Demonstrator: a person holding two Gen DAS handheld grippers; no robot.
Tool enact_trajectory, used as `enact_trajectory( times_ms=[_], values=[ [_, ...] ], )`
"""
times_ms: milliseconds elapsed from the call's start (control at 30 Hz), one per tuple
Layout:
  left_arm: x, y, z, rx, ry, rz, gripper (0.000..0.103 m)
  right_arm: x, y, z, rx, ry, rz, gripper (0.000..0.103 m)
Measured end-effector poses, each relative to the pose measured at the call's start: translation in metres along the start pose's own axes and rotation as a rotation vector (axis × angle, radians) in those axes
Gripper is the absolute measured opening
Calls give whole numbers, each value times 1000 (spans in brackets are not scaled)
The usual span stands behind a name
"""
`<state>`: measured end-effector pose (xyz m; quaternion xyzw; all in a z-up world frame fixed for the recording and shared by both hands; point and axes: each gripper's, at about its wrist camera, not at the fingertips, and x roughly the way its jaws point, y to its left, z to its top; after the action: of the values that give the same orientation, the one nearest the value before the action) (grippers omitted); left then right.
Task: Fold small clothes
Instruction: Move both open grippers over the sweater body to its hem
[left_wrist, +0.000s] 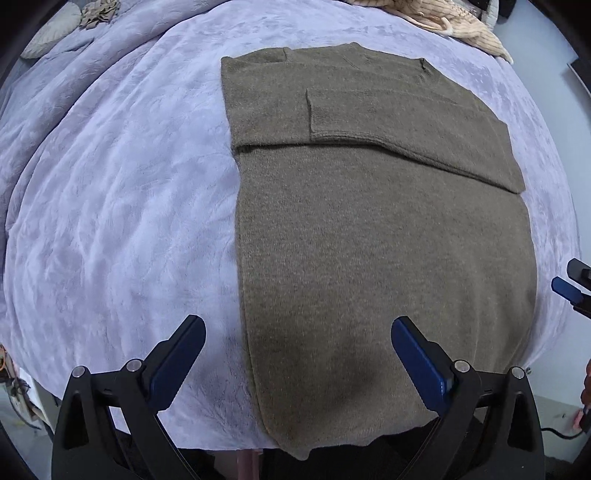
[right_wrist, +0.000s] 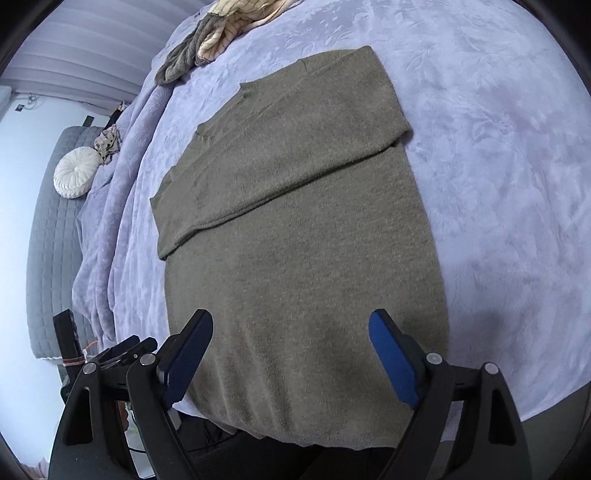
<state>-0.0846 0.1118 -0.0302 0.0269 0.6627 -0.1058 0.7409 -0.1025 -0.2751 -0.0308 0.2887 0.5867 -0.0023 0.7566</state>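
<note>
An olive-brown knit sweater (left_wrist: 369, 240) lies flat on the lilac blanket (left_wrist: 122, 206), with both sleeves folded across its upper part. Its hem hangs slightly over the near bed edge. My left gripper (left_wrist: 297, 332) is open and empty above the sweater's lower left edge. My right gripper (right_wrist: 290, 326) is open and empty above the sweater's (right_wrist: 295, 221) lower part, on the lilac blanket (right_wrist: 498, 184). The right gripper's tips show at the right edge of the left wrist view (left_wrist: 570, 286). The left gripper shows at the lower left of the right wrist view (right_wrist: 122, 349).
A cream striped garment (left_wrist: 443, 18) lies at the far edge of the bed, with a grey-green one (right_wrist: 184, 59) beside it. A round white cushion (right_wrist: 75, 171) and a crumpled beige cloth (right_wrist: 109, 142) lie at the far left. A grey quilted bed side (right_wrist: 51, 240) shows left.
</note>
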Motion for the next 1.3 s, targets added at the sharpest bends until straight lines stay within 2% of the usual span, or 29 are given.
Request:
enact_trajectory(
  times_ms=[233, 500, 967, 1300],
  values=[
    [-3, 0, -18, 27, 9, 0, 101, 5, -6, -22, 56, 46, 7, 89],
    [-3, 6, -26, 33, 10, 5, 101, 8, -5, -37, 59, 59, -28, 89],
    [13, 5, -46, 66, 66, -20, 101, 21, -10, -52, 67, 117, -22, 89],
    [30, -1, -64, 72, 125, -38, 101, 29, -29, -58, 98, 157, -55, 89]
  ],
)
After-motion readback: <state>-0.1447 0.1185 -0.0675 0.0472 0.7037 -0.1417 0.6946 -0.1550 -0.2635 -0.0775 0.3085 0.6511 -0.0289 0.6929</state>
